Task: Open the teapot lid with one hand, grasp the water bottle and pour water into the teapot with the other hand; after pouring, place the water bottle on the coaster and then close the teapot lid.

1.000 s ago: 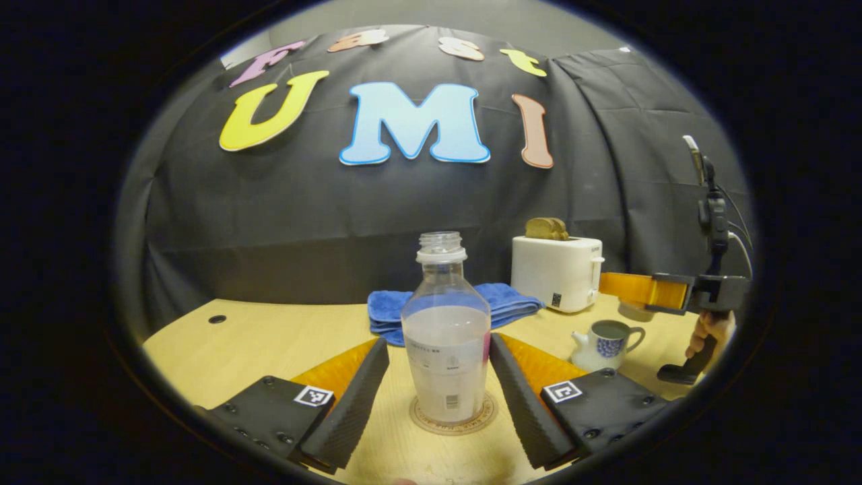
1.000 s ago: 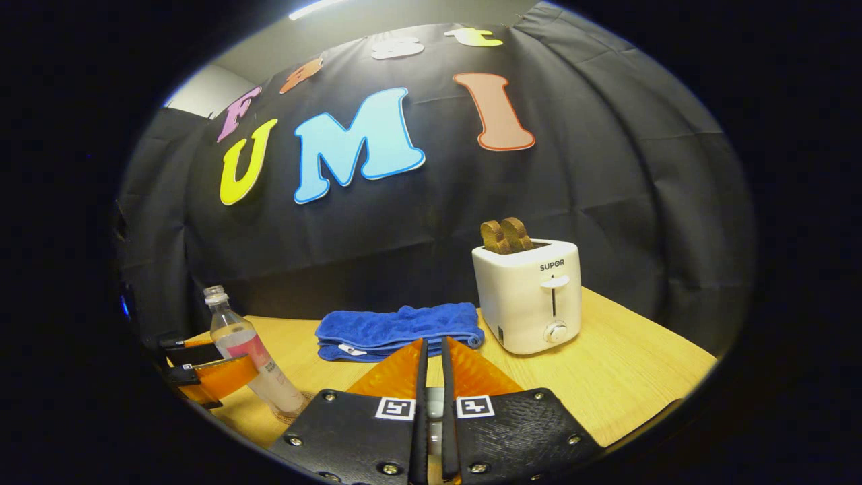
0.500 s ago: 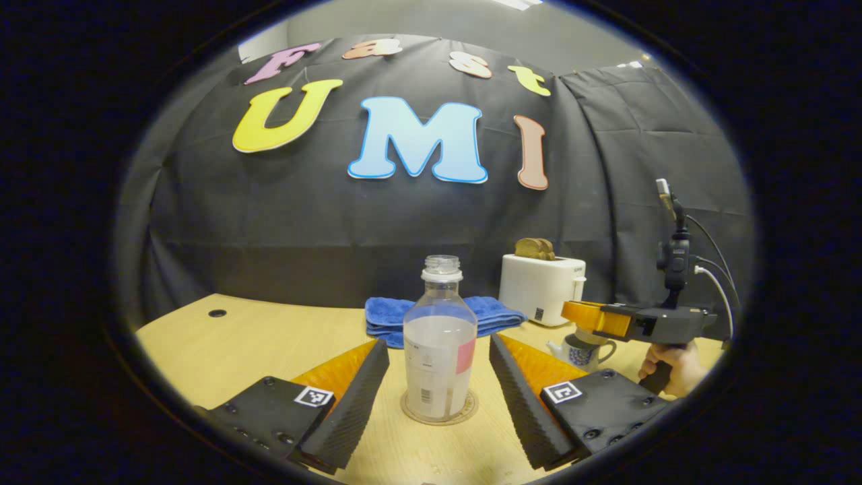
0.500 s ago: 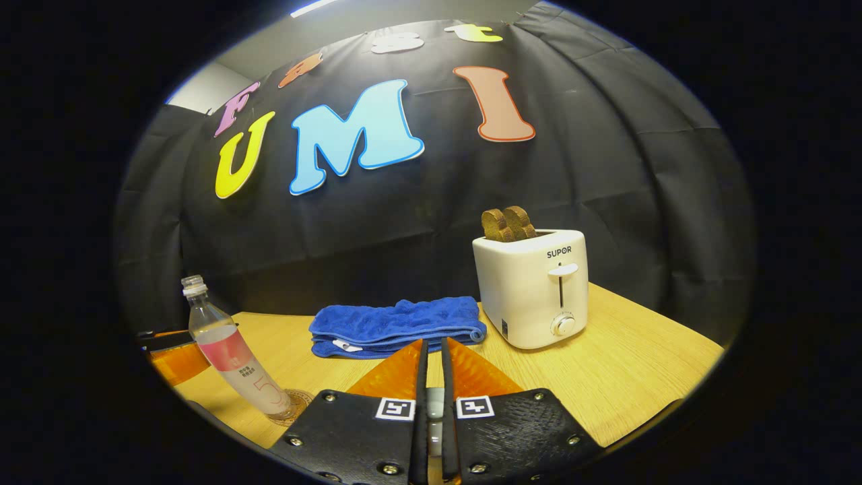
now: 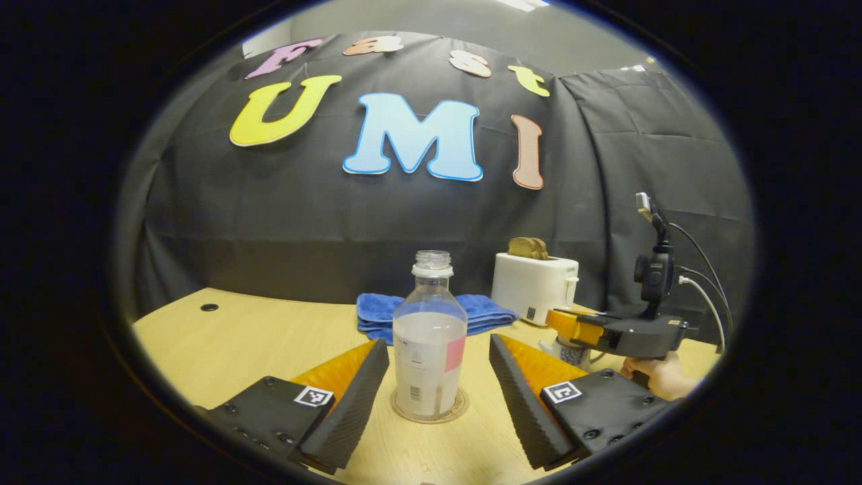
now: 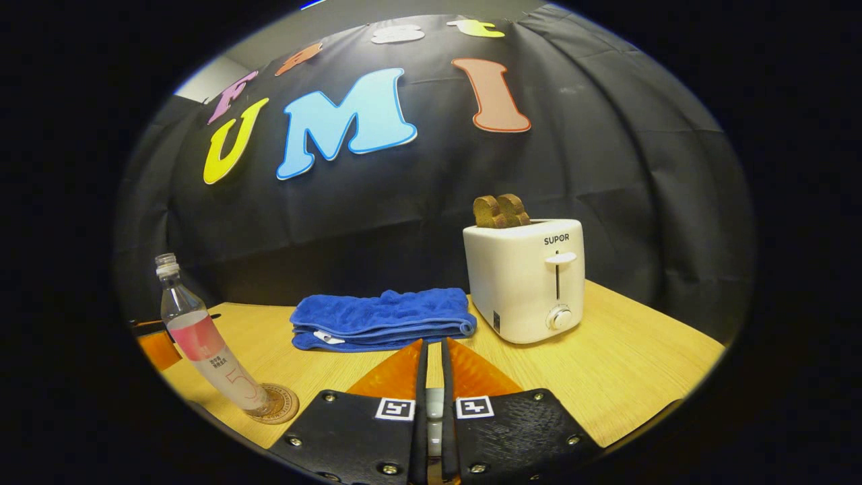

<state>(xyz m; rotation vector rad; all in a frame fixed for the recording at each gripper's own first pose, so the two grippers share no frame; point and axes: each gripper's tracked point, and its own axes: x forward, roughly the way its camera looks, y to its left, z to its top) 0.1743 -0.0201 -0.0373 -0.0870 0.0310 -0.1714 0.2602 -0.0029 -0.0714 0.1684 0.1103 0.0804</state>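
A: Plastic is standing free: the left tongs (image 5: pixel 438 340) are gaping wide around the water bottle (image 5: pixel 429 350), touching nothing. It is resting upright on the coaster (image 5: pixel 458 409).

B: And the right tongs (image 6: pixel 431 345)?

A: Pinching nearly together on something pale I cannot identify, beside the teapot (image 5: pixel 559 351). I'm advising lowering gently and centring the lid. The toaster (image 6: pixel 522 283) is showing a brand mark; the bottle's print is too small.

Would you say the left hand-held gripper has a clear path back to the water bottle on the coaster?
Probably yes: the left hand-held gripper is open, and the water bottle stands upright on the coaster, straight ahead between its fingers, untouched.
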